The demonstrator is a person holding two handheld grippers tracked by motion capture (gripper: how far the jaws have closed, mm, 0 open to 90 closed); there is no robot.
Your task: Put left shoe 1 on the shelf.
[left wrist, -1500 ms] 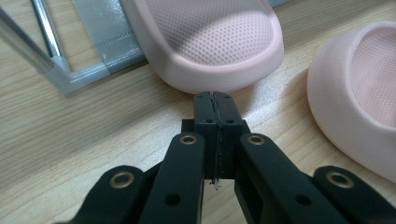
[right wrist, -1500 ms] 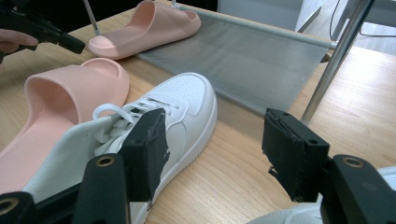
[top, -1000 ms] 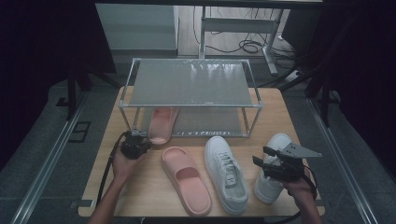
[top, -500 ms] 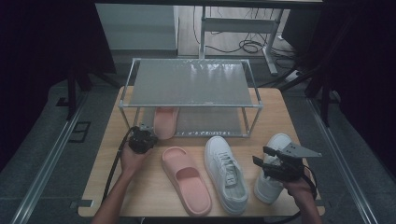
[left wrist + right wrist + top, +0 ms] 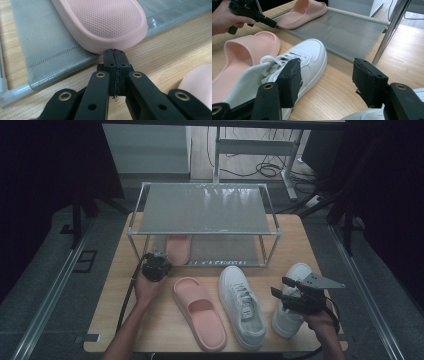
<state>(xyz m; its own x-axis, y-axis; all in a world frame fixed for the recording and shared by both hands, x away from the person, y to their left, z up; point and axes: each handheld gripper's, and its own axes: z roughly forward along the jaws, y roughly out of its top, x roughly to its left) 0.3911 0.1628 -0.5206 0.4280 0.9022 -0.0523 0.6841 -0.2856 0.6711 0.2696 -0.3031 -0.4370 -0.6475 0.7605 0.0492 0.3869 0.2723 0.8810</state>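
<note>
High view first: the left gripper [image 5: 159, 258] sits at the front edge of the rack [image 5: 137, 210], its tip against the heel of the pink slipper on the rack's lower shelf [image 5: 177, 249], which lies on the grey mat at that shelf's left end. A second pink slipper [image 5: 199, 311] lies on the table [image 5: 115, 290] in front of the rack, toe toward the person, with a white sneaker [image 5: 242, 306] just beside it on the right. The right gripper [image 5: 289, 290] hovers over another white sneaker [image 5: 292, 307] near the table's right edge. Left gripper view: the two black jaws are pressed together with nothing between them, and their closed tip touches the rounded rim of the slipper's heel where the grey mat [image 5: 47, 47] meets the wood. A bit of the second slipper shows at the right edge. Right gripper view: the jaws stand wide apart and grip nothing; between them lies bare wood, with the middle sneaker behind the left jaw and a sliver of the other sneaker under the right one. Farther off, the left gripper points at the slipper on the mat.
</note>
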